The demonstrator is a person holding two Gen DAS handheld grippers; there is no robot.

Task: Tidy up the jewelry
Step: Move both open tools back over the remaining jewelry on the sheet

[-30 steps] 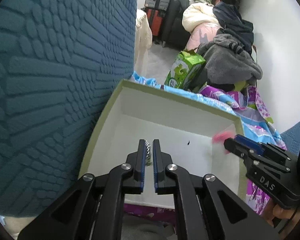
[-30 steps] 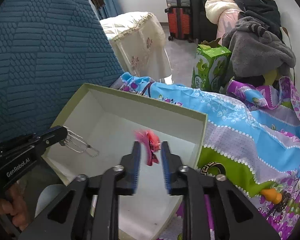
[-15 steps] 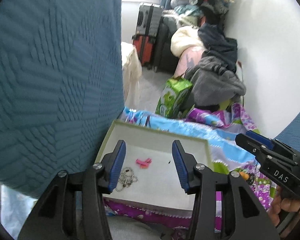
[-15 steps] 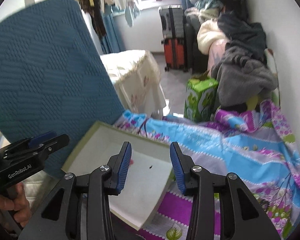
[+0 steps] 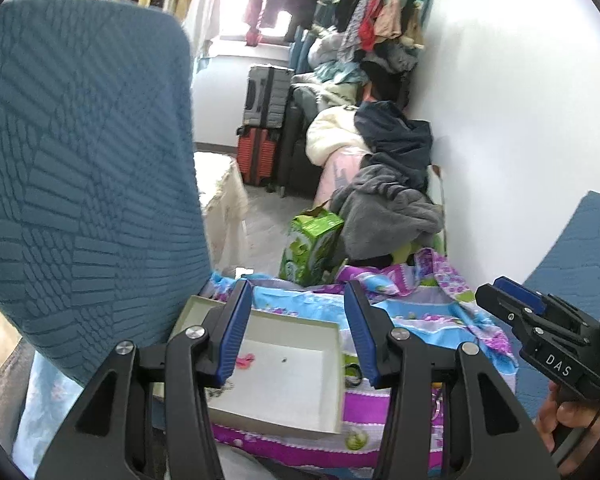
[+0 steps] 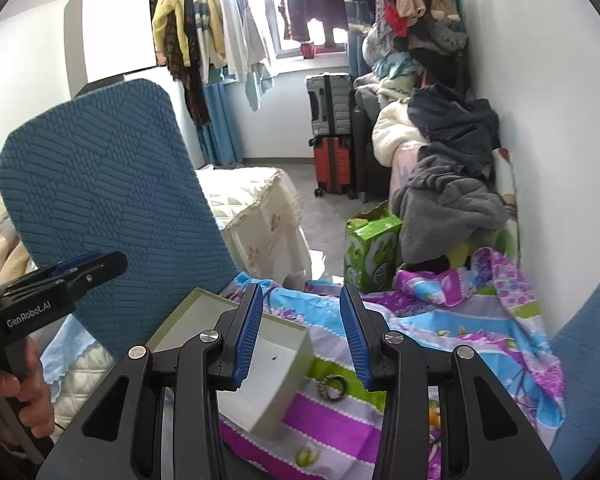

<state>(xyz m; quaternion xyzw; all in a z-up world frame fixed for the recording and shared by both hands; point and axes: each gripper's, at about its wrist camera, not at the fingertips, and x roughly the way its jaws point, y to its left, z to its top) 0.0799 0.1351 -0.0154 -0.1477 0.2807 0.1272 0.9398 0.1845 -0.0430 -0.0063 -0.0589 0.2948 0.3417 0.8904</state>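
Note:
A shallow white box [image 5: 332,364] with a green rim lies on the patterned bedsheet. It also shows in the right wrist view [image 6: 288,376]. A pink bow [image 5: 245,360] lies inside it, and a silver chain [image 5: 220,389] peeks out by my left finger. A dark bracelet [image 6: 332,387] lies on the sheet just right of the box; it shows in the left wrist view [image 5: 354,374] too. My left gripper [image 5: 298,340] is open and empty, high above the box. My right gripper [image 6: 302,336] is open and empty, raised above the box's right edge and the bracelet.
A blue textured cushion [image 5: 80,160] stands upright left of the box. A green carton [image 5: 312,246], piled clothes [image 5: 388,200] and suitcases [image 5: 264,128] lie beyond the bed. A white wall [image 5: 520,120] is on the right.
Both grippers opened, leaving the chain and the pink bow in the box, then lifted up and back away from it.

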